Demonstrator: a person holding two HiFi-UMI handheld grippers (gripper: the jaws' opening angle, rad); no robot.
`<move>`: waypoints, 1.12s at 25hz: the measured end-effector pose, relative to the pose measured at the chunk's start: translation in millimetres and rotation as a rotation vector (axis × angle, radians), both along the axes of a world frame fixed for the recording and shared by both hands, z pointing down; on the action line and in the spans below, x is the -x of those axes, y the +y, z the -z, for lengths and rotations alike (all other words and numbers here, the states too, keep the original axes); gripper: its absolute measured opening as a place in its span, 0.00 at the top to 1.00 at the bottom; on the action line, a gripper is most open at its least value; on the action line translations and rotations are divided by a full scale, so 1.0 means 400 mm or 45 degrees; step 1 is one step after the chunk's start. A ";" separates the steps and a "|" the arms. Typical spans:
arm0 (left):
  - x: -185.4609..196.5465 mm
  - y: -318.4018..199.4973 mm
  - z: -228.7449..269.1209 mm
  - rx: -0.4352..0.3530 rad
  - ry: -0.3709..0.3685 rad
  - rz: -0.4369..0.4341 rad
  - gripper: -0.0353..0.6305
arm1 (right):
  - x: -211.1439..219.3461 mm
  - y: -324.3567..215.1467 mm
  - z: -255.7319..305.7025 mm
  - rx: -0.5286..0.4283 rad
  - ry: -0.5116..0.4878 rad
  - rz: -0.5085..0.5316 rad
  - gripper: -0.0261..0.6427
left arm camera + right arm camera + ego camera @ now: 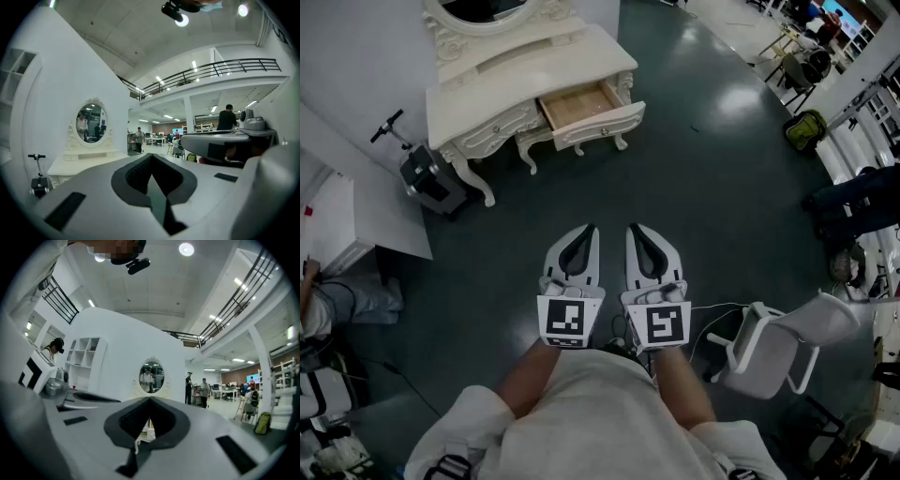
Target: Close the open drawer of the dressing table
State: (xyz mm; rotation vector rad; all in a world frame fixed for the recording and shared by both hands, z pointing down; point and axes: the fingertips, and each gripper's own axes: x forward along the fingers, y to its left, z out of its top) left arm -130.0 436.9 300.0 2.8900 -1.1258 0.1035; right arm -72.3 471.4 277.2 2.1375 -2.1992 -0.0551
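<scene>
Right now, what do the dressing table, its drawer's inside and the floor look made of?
Dressing table: likely painted wood, cream, satin, carved trim.
Drawer inside: bare pale wood, tan and unpainted.
Floor: dark smooth coating, maybe epoxy; it mirrors lights.

Cream, carved wooden dressing table [534, 70] stood upright on curved legs; its cream-fronted, pale-wood-lined drawer [586, 108] sat pulled well out.

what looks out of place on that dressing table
The drawer at the right end of the dressing table in the head view stands pulled out, its wooden inside showing. Nothing else looks odd.
</scene>
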 end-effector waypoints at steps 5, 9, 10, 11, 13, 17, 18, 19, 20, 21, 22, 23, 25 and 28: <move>0.015 -0.041 0.005 -0.006 0.002 -0.008 0.94 | 0.006 -0.044 0.008 -0.008 0.010 -0.018 0.94; 0.038 -0.068 -0.034 0.030 -0.013 -0.017 0.94 | 0.034 -0.077 -0.023 0.013 0.011 0.000 0.94; 0.048 -0.082 -0.045 0.047 -0.012 -0.011 0.94 | 0.040 -0.091 -0.027 0.013 0.011 -0.001 0.94; 0.059 -0.099 -0.053 0.061 -0.009 -0.002 0.94 | 0.044 -0.107 -0.029 0.013 0.007 -0.001 0.94; 0.079 -0.141 -0.060 0.073 -0.001 0.010 0.94 | 0.055 -0.145 -0.033 0.016 -0.013 0.009 0.94; 0.108 -0.221 -0.068 0.071 0.006 -0.012 0.94 | 0.084 -0.215 -0.053 0.042 -0.012 0.005 0.94; 0.113 -0.241 -0.073 0.072 0.004 -0.023 0.94 | 0.090 -0.232 -0.063 0.056 0.000 -0.005 0.94; 0.119 -0.261 -0.078 0.076 0.002 -0.034 0.94 | 0.096 -0.251 -0.073 0.070 0.013 -0.013 0.94; 0.126 -0.279 -0.083 0.082 0.000 -0.043 0.94 | 0.102 -0.268 -0.080 0.082 0.023 -0.017 0.94; 0.134 -0.295 -0.088 0.090 -0.003 -0.049 0.94 | 0.110 -0.283 -0.086 0.090 0.030 -0.019 0.94; 0.143 -0.311 -0.094 0.098 -0.005 -0.051 0.94 | 0.117 -0.298 -0.087 0.093 0.034 -0.019 0.94; 0.151 -0.325 -0.098 0.106 -0.005 -0.050 0.94 | 0.125 -0.311 -0.084 0.094 0.037 -0.018 0.94; 0.164 -0.348 -0.103 0.117 0.005 -0.043 0.94 | 0.139 -0.334 -0.075 0.087 0.038 -0.014 0.94; 0.169 -0.374 -0.112 0.122 0.012 -0.035 0.94 | 0.141 -0.363 -0.074 0.080 0.040 -0.012 0.94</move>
